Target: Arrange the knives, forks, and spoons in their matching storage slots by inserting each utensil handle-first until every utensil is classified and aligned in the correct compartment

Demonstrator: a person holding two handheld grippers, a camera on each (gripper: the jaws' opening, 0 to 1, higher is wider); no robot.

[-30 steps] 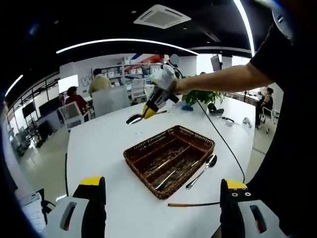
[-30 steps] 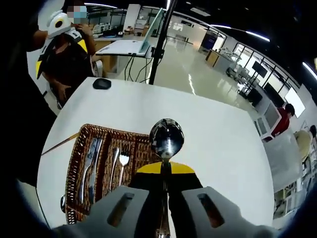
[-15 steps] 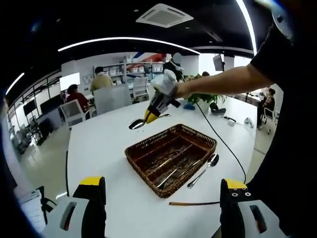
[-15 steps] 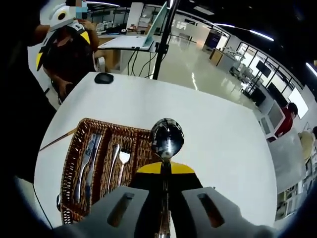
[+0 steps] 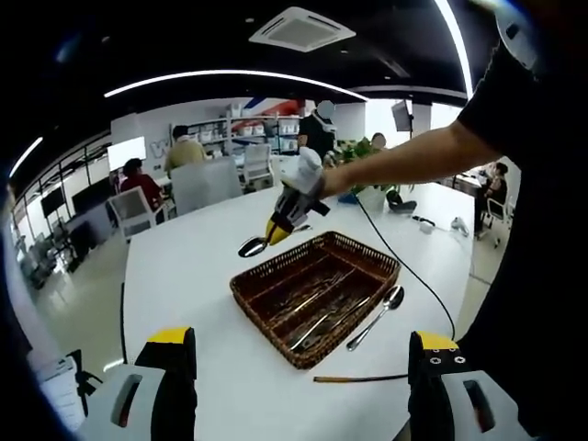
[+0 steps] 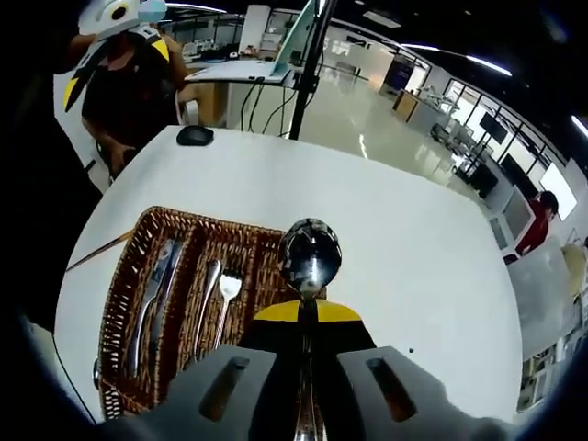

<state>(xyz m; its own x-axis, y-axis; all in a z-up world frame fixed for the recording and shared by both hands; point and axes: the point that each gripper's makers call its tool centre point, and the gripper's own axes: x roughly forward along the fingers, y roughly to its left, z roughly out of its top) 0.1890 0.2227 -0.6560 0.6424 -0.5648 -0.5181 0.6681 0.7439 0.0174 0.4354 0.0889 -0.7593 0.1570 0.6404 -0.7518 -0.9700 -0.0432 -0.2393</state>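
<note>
A big white table (image 5: 193, 276) takes up the middle of both views. On it sits a brown wicker basket (image 5: 266, 299) with long slots, and its long side runs from the lower left to the upper right in the left gripper view. In the right gripper view, knives (image 6: 152, 299) lie in the slot at the far left and a fork (image 6: 225, 294) lies in a slot nearer the middle, all pointing up and down the picture. The right gripper (image 6: 306, 317) is closed tight on a spoon (image 6: 310, 255). The spoon stands straight up from the gripper, bowl at the top, over the right edge of the basket. Another spoon (image 5: 377, 315) lies on the table just beside the basket. The left gripper (image 5: 303, 363) is spread wide and holds nothing.
</note>
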